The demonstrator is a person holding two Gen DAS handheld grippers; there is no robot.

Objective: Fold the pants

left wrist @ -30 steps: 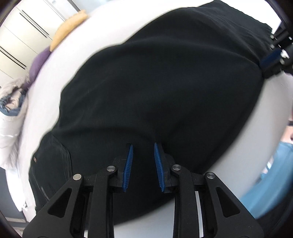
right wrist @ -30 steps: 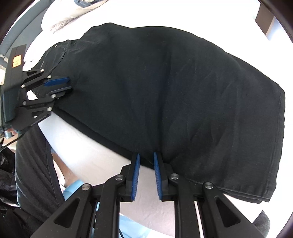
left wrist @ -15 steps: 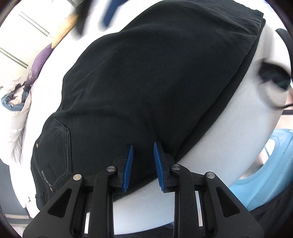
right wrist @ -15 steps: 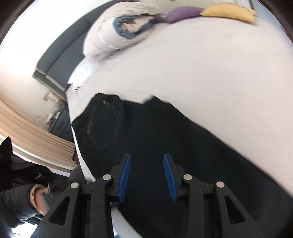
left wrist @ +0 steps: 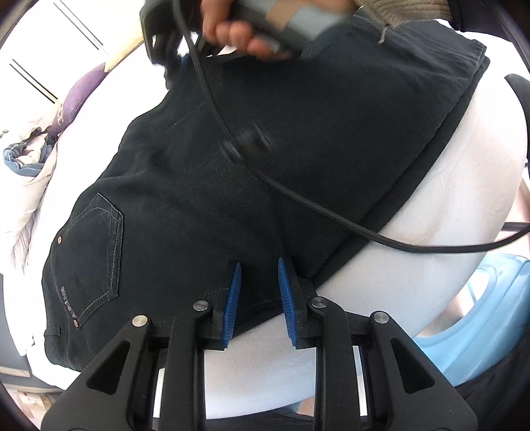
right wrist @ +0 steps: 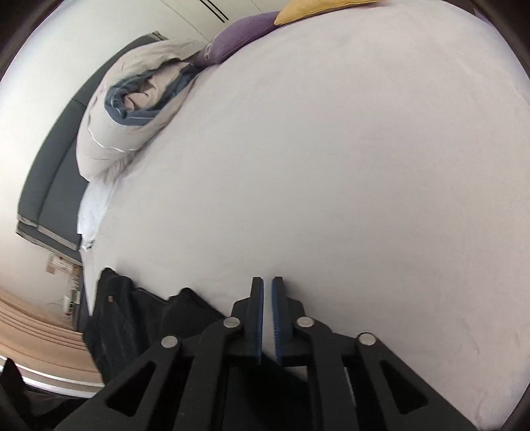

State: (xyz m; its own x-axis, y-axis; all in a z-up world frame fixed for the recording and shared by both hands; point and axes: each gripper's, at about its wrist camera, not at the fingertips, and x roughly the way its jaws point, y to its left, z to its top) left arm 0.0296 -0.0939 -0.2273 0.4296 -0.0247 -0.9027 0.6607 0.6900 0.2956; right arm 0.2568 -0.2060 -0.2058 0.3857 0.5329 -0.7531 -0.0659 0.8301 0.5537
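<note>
With the black pants lying doubled but unfinished on the bed, the left gripper clasps their edge while the right gripper, just closing, holds nothing.

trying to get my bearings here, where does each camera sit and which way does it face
Left wrist: on the left gripper, looking steeply down its fingers at the black pants on the bed; the other hand crosses the top, holding its tool.
Right wrist: on the right gripper, jaws just closed, nearly together, nothing visibly between them; facing across the sheet to the duvet and pillows.
Shared: pants, bed, duvet, purple pillow.
</note>
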